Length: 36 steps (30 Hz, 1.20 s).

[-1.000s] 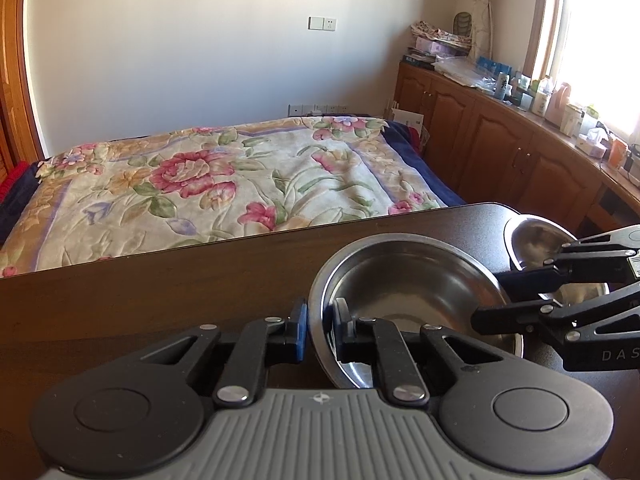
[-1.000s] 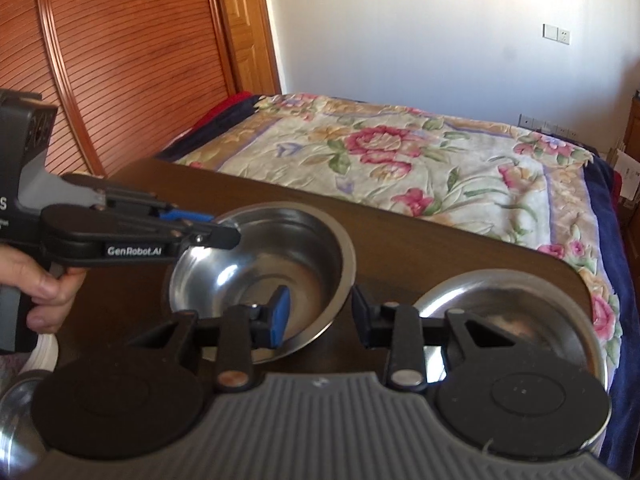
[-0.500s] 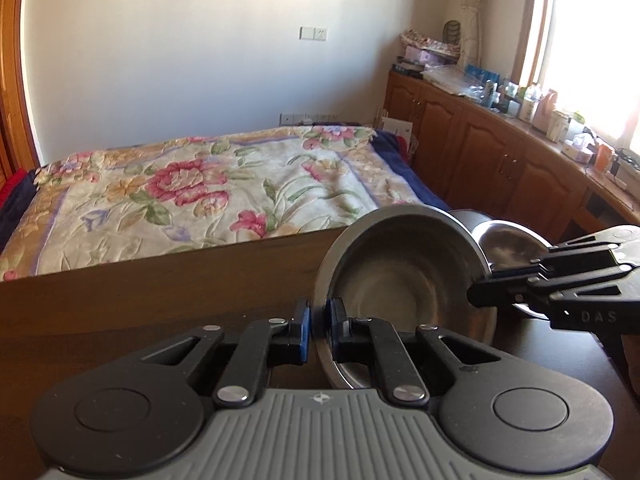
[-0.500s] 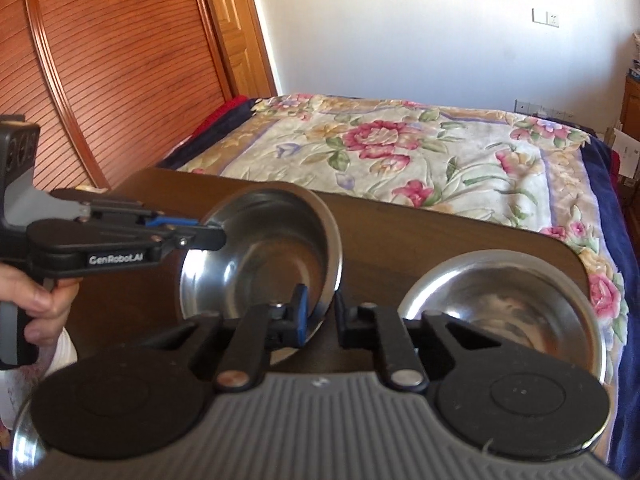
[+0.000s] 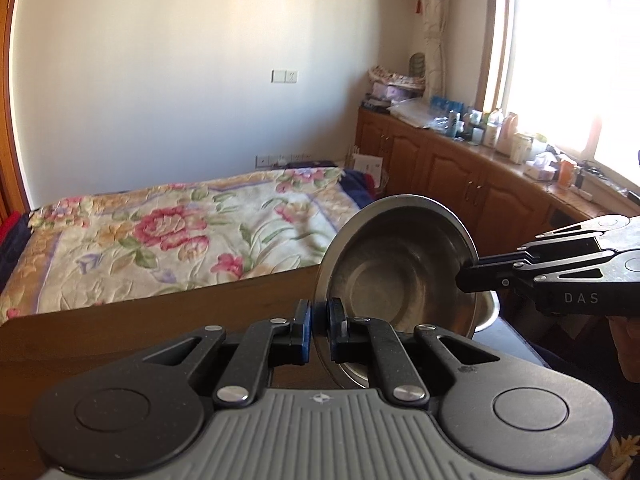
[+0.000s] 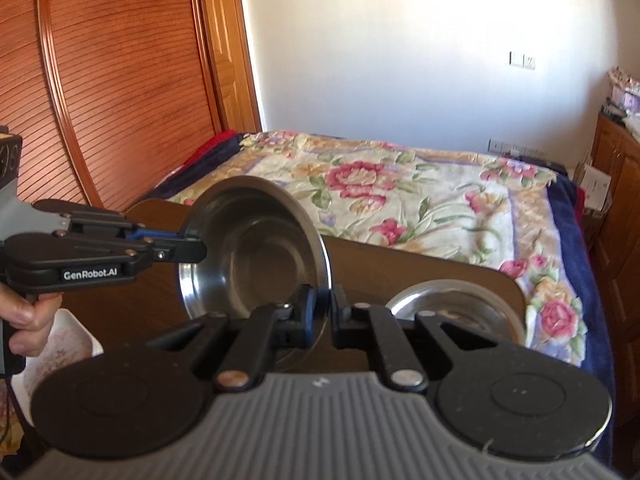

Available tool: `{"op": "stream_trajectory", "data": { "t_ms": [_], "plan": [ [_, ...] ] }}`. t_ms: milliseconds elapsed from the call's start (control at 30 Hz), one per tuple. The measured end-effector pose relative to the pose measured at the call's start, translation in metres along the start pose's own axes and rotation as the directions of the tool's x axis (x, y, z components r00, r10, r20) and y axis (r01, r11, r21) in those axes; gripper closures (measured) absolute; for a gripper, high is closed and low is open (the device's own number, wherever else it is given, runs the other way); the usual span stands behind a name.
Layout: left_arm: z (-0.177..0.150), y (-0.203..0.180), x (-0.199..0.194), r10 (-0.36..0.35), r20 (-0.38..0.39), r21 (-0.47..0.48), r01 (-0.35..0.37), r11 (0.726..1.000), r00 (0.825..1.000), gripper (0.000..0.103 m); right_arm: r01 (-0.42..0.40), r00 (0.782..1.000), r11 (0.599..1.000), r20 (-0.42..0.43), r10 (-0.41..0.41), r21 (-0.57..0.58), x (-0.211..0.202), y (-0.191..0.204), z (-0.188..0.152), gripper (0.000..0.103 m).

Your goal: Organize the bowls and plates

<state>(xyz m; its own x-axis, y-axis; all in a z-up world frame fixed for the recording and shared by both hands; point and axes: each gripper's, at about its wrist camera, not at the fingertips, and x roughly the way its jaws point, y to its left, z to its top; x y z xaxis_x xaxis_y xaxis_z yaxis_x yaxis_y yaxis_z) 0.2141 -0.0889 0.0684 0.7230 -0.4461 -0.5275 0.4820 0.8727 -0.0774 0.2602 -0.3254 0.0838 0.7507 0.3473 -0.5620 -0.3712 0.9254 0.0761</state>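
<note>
A steel bowl is held up off the dark wooden table, tilted on edge. My left gripper is shut on its near rim. My right gripper is shut on the opposite rim of the same bowl. In the left wrist view the right gripper shows at the bowl's right edge; in the right wrist view the left gripper shows at its left edge. A second steel bowl rests on the table at the right, partly hidden behind the right gripper; its edge also shows in the left wrist view.
A white dish lies at the table's left, below the left hand. A bed with a flowered cover stands beyond the table's far edge. Wooden cabinets with clutter run under the window. A slatted wooden door is at the left.
Both grippers closed on the bowl's rim and lifted it off the table. It tilted up on edge and rose higher over the last half second.
</note>
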Motion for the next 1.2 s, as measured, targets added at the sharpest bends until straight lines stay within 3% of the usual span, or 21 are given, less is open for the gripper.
{"op": "stream_trajectory", "data": {
  "t_ms": [533, 1200],
  "plan": [
    [-0.017, -0.022, -0.066, -0.04, 0.051, 0.045, 0.038, 0.998, 0.998, 0.094, 0.051, 0.997, 0.998, 0.065, -0.048, -0.037, -0.058, 0.025, -0.012, 0.093],
    [-0.058, -0.015, -0.092, -0.063, 0.021, 0.044, 0.062, 0.997, 0.998, 0.093, 0.029, 0.999, 0.998, 0.044, -0.027, -0.055, -0.076, 0.058, -0.039, 0.093]
  ]
}}
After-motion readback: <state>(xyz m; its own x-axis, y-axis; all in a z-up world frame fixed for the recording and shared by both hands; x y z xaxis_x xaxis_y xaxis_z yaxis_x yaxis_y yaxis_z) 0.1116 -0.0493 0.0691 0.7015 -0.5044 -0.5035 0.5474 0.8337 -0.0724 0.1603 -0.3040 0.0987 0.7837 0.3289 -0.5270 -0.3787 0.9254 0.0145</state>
